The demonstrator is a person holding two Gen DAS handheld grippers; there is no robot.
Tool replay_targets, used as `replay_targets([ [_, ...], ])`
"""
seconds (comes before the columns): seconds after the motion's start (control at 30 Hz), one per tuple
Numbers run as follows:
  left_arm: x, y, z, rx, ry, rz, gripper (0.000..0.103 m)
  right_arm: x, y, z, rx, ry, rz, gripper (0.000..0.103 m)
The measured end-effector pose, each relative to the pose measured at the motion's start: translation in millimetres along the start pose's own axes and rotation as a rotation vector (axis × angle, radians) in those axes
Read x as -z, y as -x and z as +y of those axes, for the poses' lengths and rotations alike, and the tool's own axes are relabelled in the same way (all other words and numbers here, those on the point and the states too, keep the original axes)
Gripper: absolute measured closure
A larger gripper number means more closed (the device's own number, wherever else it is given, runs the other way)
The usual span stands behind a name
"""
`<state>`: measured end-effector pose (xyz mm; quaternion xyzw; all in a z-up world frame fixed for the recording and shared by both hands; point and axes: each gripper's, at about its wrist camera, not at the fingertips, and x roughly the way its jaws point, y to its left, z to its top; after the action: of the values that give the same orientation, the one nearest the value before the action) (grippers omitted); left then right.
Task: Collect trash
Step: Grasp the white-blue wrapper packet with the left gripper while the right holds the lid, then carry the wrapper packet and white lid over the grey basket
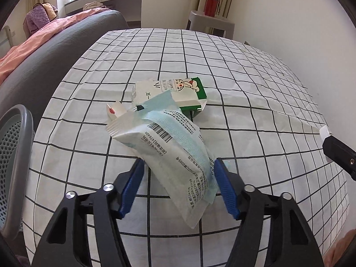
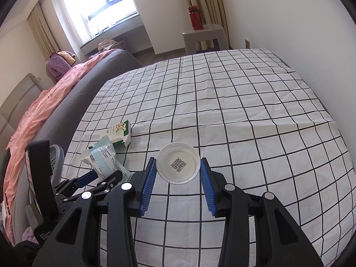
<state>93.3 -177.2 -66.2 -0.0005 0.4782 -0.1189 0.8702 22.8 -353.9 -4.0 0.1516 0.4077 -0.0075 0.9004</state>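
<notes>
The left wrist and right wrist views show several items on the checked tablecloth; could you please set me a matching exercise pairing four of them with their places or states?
Things:
1. White and pale blue plastic wrapper with a barcode
2. White and green cardboard milk carton
3. Round white plastic lid with a QR code
4. Red plastic bottle

Places or states:
A. Upright on a grey stool by the wall
B. Between the right gripper's blue pads
C. Lying on its side on the cloth
D. Between the left gripper's blue pads

Pairs: 1-D, 2-C, 3-B, 4-A
</notes>
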Motion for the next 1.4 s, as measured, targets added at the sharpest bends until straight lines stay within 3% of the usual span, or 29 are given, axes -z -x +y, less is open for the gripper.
replay_targets([
  [0.03, 1.0, -0.6, 0.9, 0.001, -0.001, 0.003, 0.052, 0.1, -0.1, 0.2, 0.0, 0.0, 0.0, 0.064],
  [0.2, 6.9, 4.9, 5.1, 0.004, -0.008, -0.006, 0.056, 0.6, -0.8, 1.3, 0.001, 0.004, -0.001, 0.064],
  [0.83, 47.0, 61.5, 56.1, -0.002, -0.041, -0.059, 0.057, 11.5, -10.9, 26.3, -0.008, 0.049, 0.024, 0.064],
  [1.1, 39.9, 95.7, 103.0, -0.051, -0.017, -0.124, 0.056, 13.4, -17.5, 63.6, -0.037, 0.099, 0.028, 0.064],
  [1.4, 30.2, 127.9, 167.5, -0.135, 0.03, -0.172, 0.056, 15.0, -29.1, 132.7, -0.105, 0.182, 0.031, 0.064],
])
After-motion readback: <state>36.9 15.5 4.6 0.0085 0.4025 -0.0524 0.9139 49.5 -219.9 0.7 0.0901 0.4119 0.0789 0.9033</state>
